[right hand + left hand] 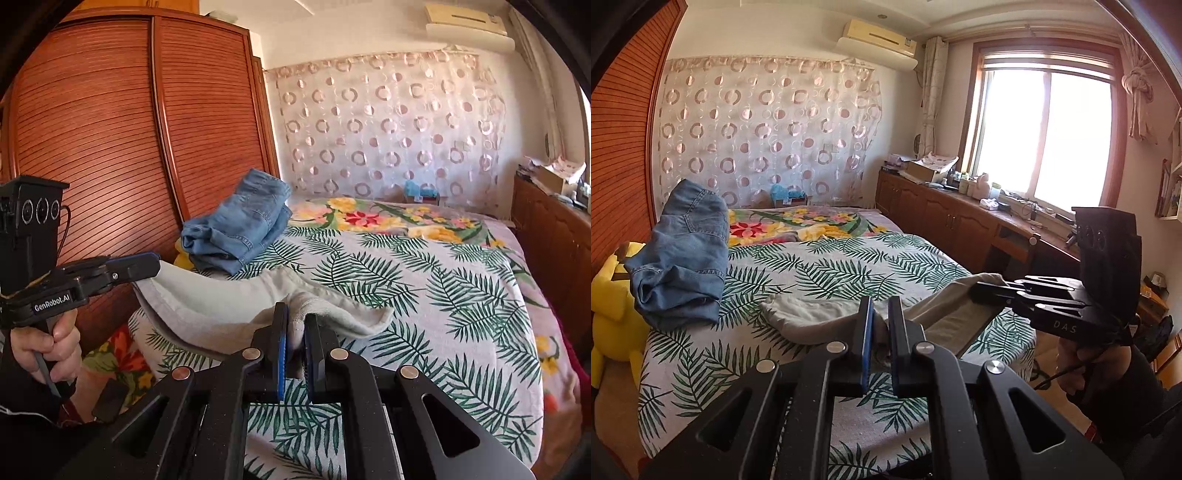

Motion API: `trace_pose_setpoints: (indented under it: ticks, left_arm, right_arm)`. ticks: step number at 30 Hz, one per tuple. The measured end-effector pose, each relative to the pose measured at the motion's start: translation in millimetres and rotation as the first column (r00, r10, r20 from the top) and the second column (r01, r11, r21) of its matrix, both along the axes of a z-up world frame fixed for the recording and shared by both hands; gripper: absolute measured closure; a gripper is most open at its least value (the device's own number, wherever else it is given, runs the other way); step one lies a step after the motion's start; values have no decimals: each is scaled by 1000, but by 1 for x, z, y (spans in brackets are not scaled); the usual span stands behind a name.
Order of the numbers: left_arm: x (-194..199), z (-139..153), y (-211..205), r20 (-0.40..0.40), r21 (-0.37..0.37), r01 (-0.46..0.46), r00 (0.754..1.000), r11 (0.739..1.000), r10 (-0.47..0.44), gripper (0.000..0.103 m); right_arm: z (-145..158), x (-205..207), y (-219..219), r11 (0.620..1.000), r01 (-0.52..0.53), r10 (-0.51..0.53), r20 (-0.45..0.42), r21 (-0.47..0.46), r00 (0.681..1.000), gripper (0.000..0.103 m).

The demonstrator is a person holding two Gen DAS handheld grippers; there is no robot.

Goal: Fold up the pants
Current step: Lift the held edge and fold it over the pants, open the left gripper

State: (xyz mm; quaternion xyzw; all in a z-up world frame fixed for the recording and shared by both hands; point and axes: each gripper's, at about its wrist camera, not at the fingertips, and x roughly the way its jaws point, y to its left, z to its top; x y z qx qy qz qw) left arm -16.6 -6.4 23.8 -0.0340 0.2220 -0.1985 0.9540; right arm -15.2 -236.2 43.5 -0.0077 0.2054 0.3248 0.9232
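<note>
My left gripper (pixel 881 325) is clenched on one edge of the pale grey soft-cloth pants (pixel 827 314), and my right gripper (pixel 295 334) pinches the other edge. The pants hang between them just above the leaf-print bedspread (pixel 424 295). I judge the fold only begun. A folded blue denim pair (pixel 240 232) lies near the wardrobe.
</note>
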Motion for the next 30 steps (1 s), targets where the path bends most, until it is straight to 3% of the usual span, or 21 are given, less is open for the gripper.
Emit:
trace_pose_setpoints:
  ticks: [6, 21, 30]
  left_arm:
    - [3, 0, 1, 5, 10, -7, 1000, 1000, 7, 94]
    - [31, -42, 10, -107, 12, -36, 994, 999, 37, 94]
    - [60, -33, 7, -89, 36, -56, 994, 998, 59, 94]
  right_arm:
    - [-1, 3, -2, 1000, 5, -5, 0, 7, 1000, 96]
    - [-23, 42, 18, 999, 29, -31, -79, -32, 996, 96]
    - [-22, 71, 27, 998, 44, -48, -75, -49, 996, 96]
